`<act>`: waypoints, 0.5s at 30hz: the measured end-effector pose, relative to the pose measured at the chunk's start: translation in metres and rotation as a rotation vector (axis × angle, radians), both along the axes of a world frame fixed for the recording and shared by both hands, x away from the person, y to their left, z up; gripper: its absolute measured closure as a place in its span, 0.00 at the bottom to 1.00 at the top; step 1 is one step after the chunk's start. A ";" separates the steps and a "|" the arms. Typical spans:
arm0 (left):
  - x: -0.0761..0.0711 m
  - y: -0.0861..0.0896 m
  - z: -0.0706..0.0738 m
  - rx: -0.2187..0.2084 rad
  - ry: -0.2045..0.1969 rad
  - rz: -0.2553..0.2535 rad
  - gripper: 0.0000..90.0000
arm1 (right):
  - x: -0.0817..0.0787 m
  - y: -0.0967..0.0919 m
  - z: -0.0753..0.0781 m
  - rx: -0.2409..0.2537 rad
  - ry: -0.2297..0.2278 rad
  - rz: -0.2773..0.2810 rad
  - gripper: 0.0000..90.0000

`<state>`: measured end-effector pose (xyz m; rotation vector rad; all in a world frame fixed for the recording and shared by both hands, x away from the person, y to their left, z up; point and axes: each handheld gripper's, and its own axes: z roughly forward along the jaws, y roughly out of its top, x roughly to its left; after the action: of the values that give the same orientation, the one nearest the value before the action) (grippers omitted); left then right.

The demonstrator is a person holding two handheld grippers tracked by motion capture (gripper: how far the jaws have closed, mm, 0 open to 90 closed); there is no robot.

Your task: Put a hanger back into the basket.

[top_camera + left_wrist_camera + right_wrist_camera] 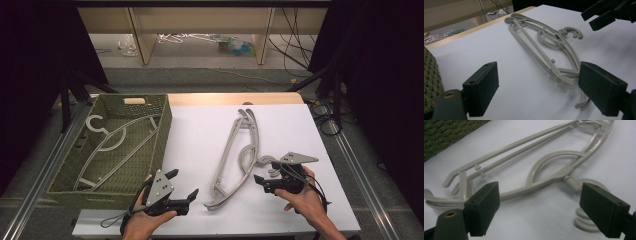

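Observation:
A small stack of grey plastic hangers (pixel 235 160) lies on the white table (pixel 290 130), hooks toward the right. One more grey hanger (pixel 112 142) lies inside the green woven basket (pixel 162 135) at the left. My left gripper (pixel 185 182) hovers near the table's front edge, just left of the stack's near end, open with nothing between its jaws. The left gripper view looks along the hangers (pixel 544 50) between wide jaws (pixel 539 82). My right gripper (pixel 260 182) is open beside the hooks. In the right gripper view the hangers (pixel 544 180) and hooks (pixel 586 220) lie just ahead.
The basket takes up the table's left side, its wall (pixel 446 135) close to the stack. Beyond the table's far edge are wooden shelf legs (pixel 142 40), loose cables and small items on the floor. Black frame rails run along both sides.

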<state>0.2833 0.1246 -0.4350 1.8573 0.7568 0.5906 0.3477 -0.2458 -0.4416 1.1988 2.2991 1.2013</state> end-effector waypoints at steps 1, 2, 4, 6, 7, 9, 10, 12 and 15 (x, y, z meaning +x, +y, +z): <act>0.001 0.000 0.001 0.000 -0.006 0.005 0.19 | 0.002 0.002 -0.001 0.008 0.013 -0.008 0.19; 0.001 0.000 0.001 -0.004 -0.005 0.004 0.19 | 0.006 0.005 -0.003 0.003 0.027 -0.026 0.20; 0.002 -0.001 0.000 0.006 -0.009 -0.004 0.19 | 0.008 0.006 -0.003 -0.001 0.024 -0.031 0.20; 0.002 -0.002 -0.001 0.017 -0.001 -0.013 0.19 | 0.014 0.010 -0.004 -0.009 0.059 -0.057 0.20; 0.001 -0.003 -0.002 0.021 0.002 -0.022 0.19 | 0.015 0.012 -0.005 -0.003 0.082 -0.068 0.20; 0.001 -0.004 -0.002 0.007 0.003 -0.026 0.19 | 0.019 0.018 -0.009 0.001 0.092 -0.074 0.20; 0.001 -0.004 -0.002 0.007 0.003 -0.026 0.19 | 0.019 0.018 -0.009 0.001 0.092 -0.074 0.20; 0.003 -0.003 -0.002 0.003 0.001 -0.027 0.19 | 0.024 0.024 -0.015 -0.008 0.105 -0.065 0.20; 0.003 -0.003 -0.002 0.011 0.007 -0.026 0.19 | 0.029 0.038 -0.023 -0.016 0.196 -0.087 0.21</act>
<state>0.2861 0.1216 -0.4368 1.8773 0.7338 0.5727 0.3764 -0.2075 -0.4648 1.4534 2.3602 1.0759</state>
